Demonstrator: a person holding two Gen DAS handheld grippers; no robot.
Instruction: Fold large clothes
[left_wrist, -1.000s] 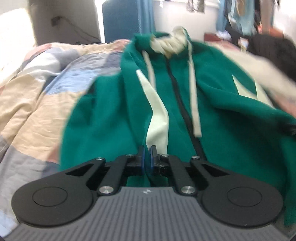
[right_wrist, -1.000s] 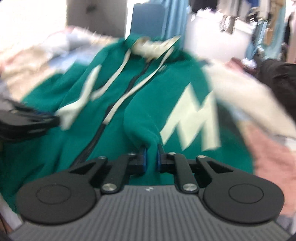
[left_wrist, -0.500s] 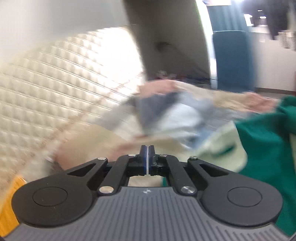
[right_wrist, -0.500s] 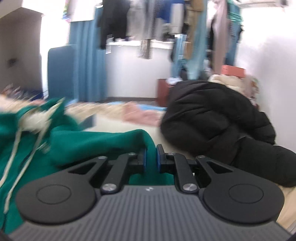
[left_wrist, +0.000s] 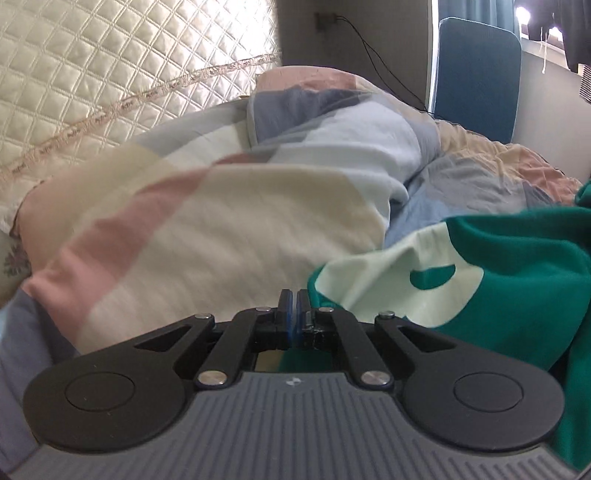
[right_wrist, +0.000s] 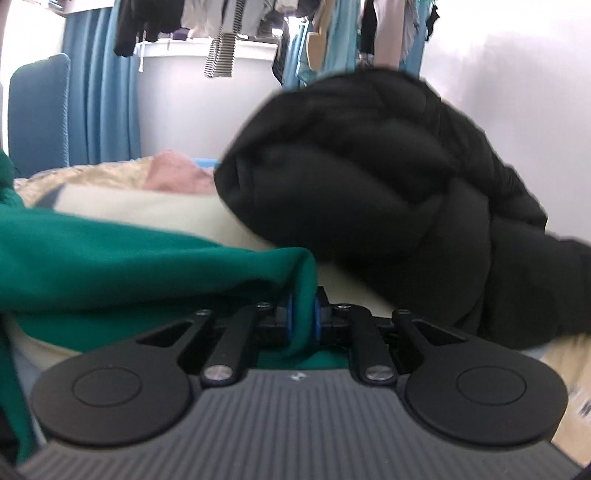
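A green hoodie with pale cream patches (left_wrist: 517, 280) lies on the bed at the right of the left wrist view. My left gripper (left_wrist: 294, 314) is shut, jaws pressed together; green cloth shows just under and behind them, and I cannot tell if a thin edge is pinched. In the right wrist view the green hoodie (right_wrist: 110, 266) stretches in from the left, and my right gripper (right_wrist: 303, 314) is shut on a fold of it.
A patchwork quilt (left_wrist: 221, 221) in cream, pink and blue covers the bed, with a quilted headboard (left_wrist: 110, 74) behind. A black puffer jacket (right_wrist: 388, 203) lies just beyond the right gripper. A blue chair (left_wrist: 476, 74) and hanging clothes (right_wrist: 221, 37) stand at the back.
Both grippers have swung apart: the left view turned left to the quilt and headboard, the right view turned right to the black jacket. The hoodie is drawn out between them.
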